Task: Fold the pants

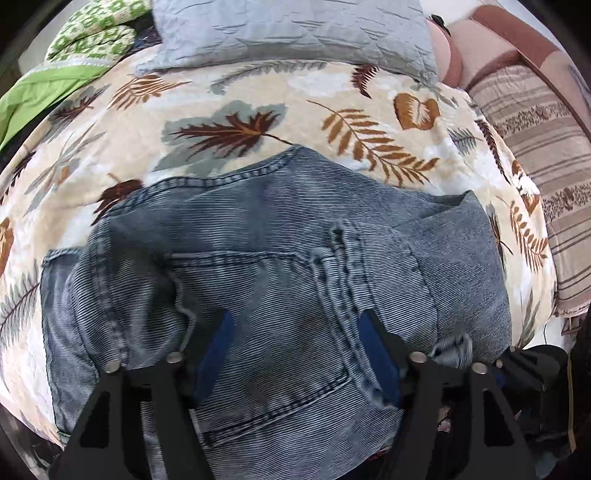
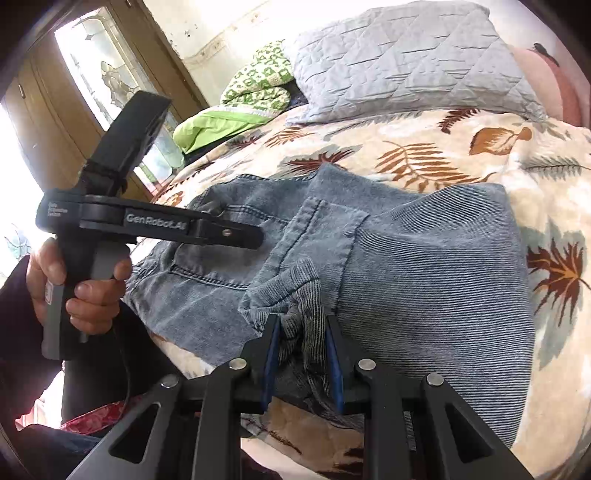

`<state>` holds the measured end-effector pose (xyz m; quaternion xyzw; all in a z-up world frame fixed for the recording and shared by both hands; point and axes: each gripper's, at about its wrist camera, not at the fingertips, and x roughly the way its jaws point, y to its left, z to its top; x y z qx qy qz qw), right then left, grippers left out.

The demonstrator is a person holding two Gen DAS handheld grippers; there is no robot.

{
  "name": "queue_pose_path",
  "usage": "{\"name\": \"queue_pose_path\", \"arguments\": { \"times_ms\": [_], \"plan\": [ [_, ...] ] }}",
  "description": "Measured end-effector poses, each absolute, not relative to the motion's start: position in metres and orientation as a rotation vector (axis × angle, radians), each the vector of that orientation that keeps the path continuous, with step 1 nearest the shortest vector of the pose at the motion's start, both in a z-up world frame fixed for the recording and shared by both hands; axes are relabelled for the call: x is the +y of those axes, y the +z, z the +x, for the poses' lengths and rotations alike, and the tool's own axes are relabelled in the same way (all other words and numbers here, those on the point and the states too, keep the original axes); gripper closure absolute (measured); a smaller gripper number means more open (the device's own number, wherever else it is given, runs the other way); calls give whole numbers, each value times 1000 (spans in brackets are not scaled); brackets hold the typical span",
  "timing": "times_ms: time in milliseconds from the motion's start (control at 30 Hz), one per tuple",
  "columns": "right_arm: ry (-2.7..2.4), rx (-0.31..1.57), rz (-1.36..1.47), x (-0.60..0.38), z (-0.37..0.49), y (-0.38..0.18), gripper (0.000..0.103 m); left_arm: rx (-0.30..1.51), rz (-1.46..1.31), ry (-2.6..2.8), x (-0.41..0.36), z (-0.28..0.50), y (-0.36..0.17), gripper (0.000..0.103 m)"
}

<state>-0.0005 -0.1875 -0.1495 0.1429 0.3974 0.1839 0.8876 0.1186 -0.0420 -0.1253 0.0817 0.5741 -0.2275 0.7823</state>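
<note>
Blue denim pants lie folded in a heap on a leaf-print blanket; they also show in the right wrist view. My left gripper hovers low over the back pocket area, its blue pads wide apart with denim between them, not pinched. In the right wrist view the left gripper reaches over the pants from the left. My right gripper is shut on a bunched fold of the pants' edge at the near side.
A grey quilted pillow and green patterned bedding lie at the far side of the bed. A striped cover lies at the right. A wooden glass door stands at the left.
</note>
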Motion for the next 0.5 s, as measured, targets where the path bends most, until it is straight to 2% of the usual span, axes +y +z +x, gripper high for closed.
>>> {"name": "queue_pose_path", "arguments": {
  "times_ms": [200, 267, 300, 333, 500],
  "plan": [
    [413, 831, 231, -172, -7, -152, 71, 1235, 235, -502, -71, 120, -132, 25],
    [411, 832, 201, -166, -10, -152, 62, 1230, 256, -521, -79, 120, -134, 31],
    [407, 836, 190, -164, -11, -154, 44, 1226, 270, -529, -83, 120, -135, 39],
    [405, 841, 168, -159, -12, -156, 40, 1226, 276, -548, -87, 119, -136, 54],
    [402, 832, 98, -150, -18, -156, 41, 1239, 250, -571, -90, 123, -140, 61]
  ]
}}
